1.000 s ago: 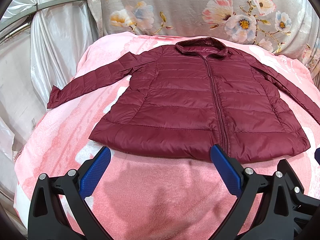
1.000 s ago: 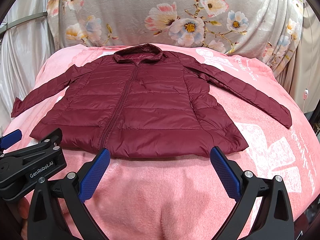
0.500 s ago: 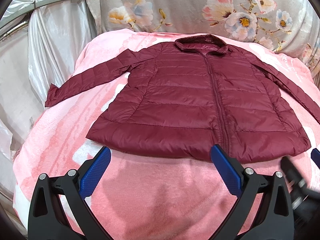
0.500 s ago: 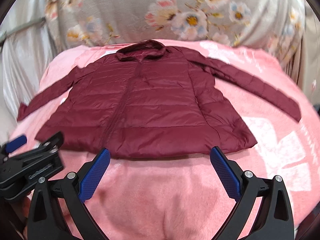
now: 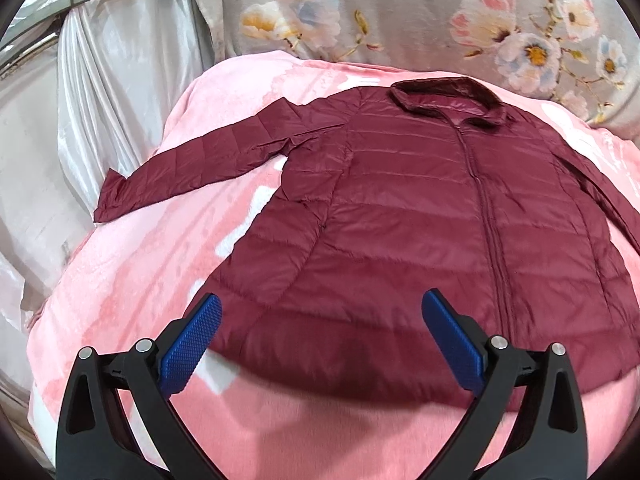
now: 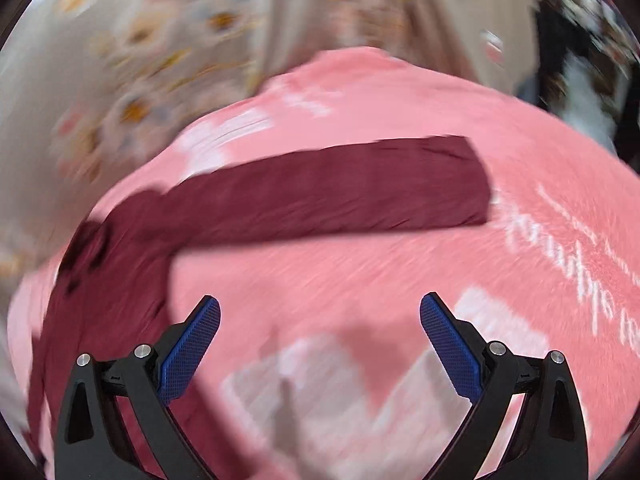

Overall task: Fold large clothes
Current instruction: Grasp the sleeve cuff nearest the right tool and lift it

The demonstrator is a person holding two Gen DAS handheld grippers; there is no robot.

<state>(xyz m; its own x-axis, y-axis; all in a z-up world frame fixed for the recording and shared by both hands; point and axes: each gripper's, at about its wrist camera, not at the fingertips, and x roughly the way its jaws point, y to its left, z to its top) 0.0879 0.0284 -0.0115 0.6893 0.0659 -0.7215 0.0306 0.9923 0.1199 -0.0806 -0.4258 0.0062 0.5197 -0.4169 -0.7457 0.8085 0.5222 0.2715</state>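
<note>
My left gripper (image 5: pixel 320 332) is spread wide, empty, hovering just over the jacket (image 5: pixel 420 232) hem at its left half. My right gripper (image 6: pixel 320 332) is also spread wide and empty, over bare pink blanket (image 6: pixel 360 280); that view is motion-blurred. The jacket lies flat, front up, zipped, on the blanket, which covers what looks like a bed. Its long axis runs away from me, hem near, collar (image 5: pixel 448 94) far, pointing at the floral cloth (image 5: pixel 400 12) behind. The right sleeve (image 6: pixel 332 188) lies ahead of my right gripper, stretched crosswise, cuff to the right, well apart from the fingers. The left sleeve (image 5: pixel 200 160) angles out far-left. The right gripper looks nearer its sleeve, so I judge the sleeve fold comes first. Nothing is folded yet.
</note>
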